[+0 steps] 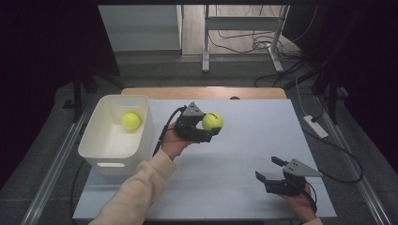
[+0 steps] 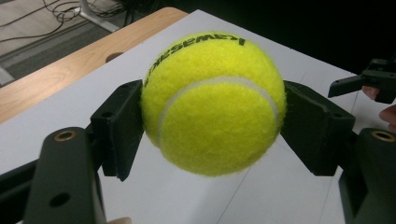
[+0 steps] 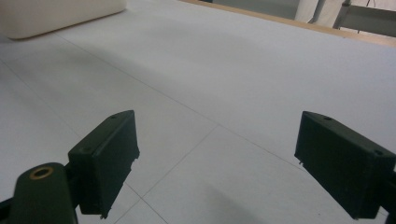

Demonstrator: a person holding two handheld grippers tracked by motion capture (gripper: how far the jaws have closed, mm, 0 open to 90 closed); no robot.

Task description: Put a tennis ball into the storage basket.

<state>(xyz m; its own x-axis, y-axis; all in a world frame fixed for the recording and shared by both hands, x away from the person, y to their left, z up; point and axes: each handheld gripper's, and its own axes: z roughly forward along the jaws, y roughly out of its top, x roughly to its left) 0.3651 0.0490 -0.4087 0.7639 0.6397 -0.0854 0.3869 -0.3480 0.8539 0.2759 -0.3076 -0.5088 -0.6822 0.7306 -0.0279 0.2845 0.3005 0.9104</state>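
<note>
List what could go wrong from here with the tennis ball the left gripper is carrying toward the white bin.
1. The left gripper clamps the held tennis ball only at its two sides above the table; a jolt might squeeze the round ball out.
2. The white bin already holds a second ball; a drop from high up could bounce off it and out.

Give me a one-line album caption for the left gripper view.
Left gripper clamps a yellow tennis ball above the white table.
</note>
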